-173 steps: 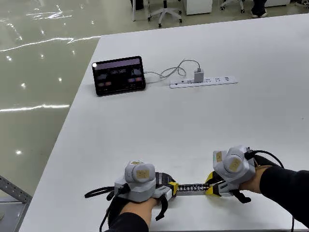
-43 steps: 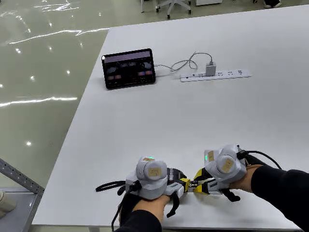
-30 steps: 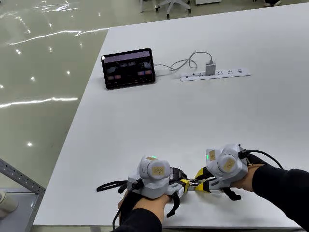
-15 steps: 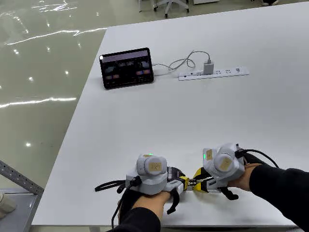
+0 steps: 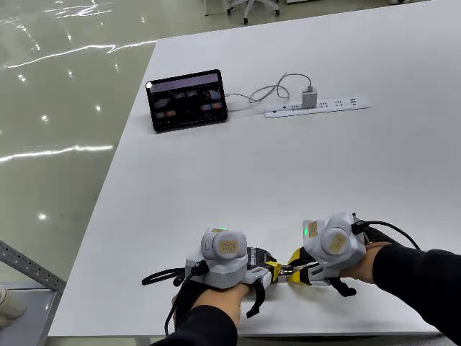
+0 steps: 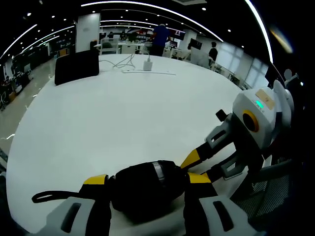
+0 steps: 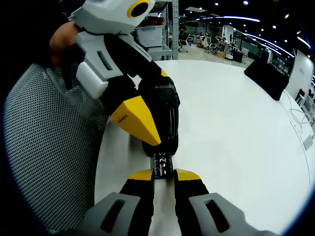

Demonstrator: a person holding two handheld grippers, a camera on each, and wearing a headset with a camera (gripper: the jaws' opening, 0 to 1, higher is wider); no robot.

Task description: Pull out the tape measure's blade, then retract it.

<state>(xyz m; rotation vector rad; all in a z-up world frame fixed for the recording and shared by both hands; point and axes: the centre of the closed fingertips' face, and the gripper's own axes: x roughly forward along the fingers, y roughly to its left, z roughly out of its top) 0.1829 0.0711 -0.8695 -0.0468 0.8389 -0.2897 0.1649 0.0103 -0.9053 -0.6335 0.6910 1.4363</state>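
Note:
The black tape measure (image 6: 146, 189) lies on the white table, and my left gripper (image 6: 147, 181) is shut on its body with yellow-tipped jaws on either side. In the head view the tape measure (image 5: 261, 258) sits near the table's front edge, in the left gripper (image 5: 268, 272). A very short length of blade (image 7: 161, 164) comes out of the case (image 7: 160, 115). My right gripper (image 7: 161, 175) is shut on the blade's end, close to the case. In the head view the right gripper (image 5: 294, 272) nearly touches the left one.
A dark tablet (image 5: 186, 99) stands at the back left, and a white power strip (image 5: 317, 107) with a charger and cable lies beside it. The table's front edge runs just below both grippers. A mesh chair back (image 7: 49, 162) is close by. The tape's black strap (image 6: 49, 196) trails left.
Since 5.8 s ago the two grippers have come much closer and the blade between them has shortened to a stub. Over the last second they barely move; the head camera shifted.

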